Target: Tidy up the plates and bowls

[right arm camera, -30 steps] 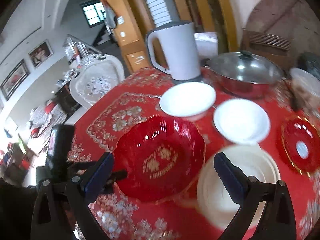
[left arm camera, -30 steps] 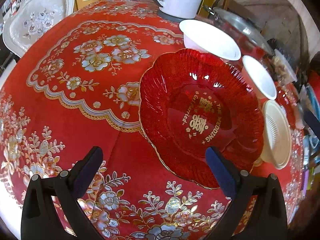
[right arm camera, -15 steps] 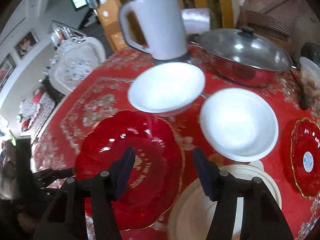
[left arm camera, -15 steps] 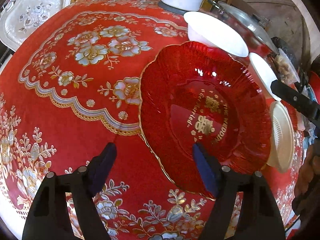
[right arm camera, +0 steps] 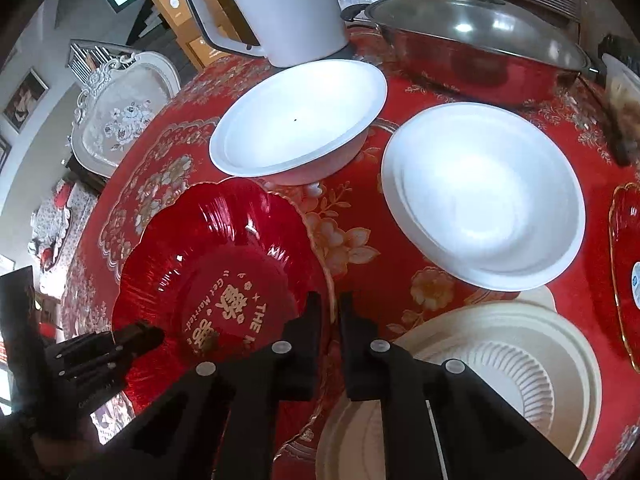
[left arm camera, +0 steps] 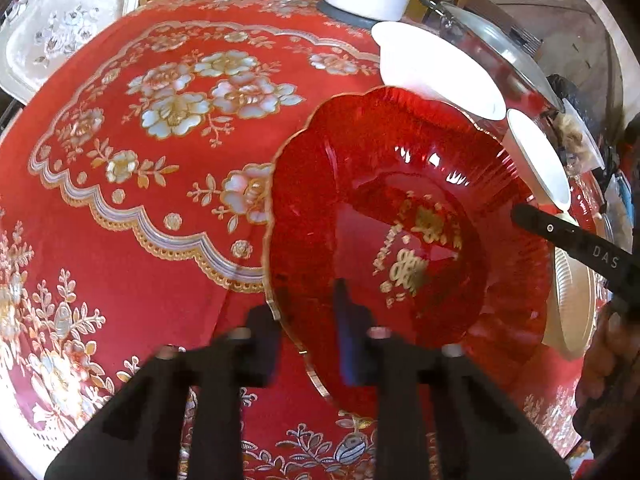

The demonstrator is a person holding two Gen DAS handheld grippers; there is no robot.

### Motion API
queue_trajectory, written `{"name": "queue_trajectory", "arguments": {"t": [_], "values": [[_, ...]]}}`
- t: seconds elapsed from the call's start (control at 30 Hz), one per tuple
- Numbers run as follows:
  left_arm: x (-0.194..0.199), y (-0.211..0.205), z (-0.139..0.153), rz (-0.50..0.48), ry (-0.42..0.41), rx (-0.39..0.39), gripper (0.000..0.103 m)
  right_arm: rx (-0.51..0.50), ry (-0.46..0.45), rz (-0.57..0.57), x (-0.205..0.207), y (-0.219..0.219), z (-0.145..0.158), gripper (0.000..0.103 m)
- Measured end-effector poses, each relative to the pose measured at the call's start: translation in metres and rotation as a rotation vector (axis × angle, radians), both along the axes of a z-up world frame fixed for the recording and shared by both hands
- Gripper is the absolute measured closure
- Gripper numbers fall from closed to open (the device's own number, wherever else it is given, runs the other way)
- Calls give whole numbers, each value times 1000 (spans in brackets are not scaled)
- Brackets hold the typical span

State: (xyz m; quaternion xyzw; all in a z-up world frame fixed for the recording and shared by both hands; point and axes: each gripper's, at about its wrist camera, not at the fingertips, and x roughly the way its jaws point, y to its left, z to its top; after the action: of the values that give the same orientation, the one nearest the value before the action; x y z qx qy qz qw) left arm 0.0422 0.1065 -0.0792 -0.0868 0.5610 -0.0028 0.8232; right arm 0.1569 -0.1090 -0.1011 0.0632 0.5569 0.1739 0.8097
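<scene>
red glass plate (left arm camera: 400, 232) lies flat on the tablecloth (left arm camera: 160, 160), between both tools. the left gripper (left arm camera: 308, 320) straddles its near rim, fingers narrowed around the edge, seemingly clamped. the right gripper (right arm camera: 330, 312) pinches the opposite rim, jaws nearly closed. both sit equally near, with white bowls (right arm camera: 296, 120) beyond.

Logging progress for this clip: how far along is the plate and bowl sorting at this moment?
Nothing looks stacked yet. In hand: the left gripper and right gripper each close on opposite edges of the red glass plate, which lies on the tablecloth. Left: two white bowls, the cream plate and a second red plate sit apart.
</scene>
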Motion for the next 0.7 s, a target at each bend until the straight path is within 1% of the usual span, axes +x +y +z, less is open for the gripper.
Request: {"name": "queue_trajectory", "arguments": {"t": [0.07,0.23,0.43,0.6,0.7], "values": [[-1,1,1,5,-5,-17,88,0,2,-4,0,-1,1,98],[1,5,6,-8,-9,-70,92,2,14,-41,-3,-4,3,97],[1,5,13,-11,-20,-70,92,11,-13,-51,-10,-4,18,97],[-3,7,26,-19,-52,-65,92,18,-40,-55,-18,-6,31,97],[-6,9,30,-24,-54,-77,92,23,-54,-61,-25,-7,40,97]]}}
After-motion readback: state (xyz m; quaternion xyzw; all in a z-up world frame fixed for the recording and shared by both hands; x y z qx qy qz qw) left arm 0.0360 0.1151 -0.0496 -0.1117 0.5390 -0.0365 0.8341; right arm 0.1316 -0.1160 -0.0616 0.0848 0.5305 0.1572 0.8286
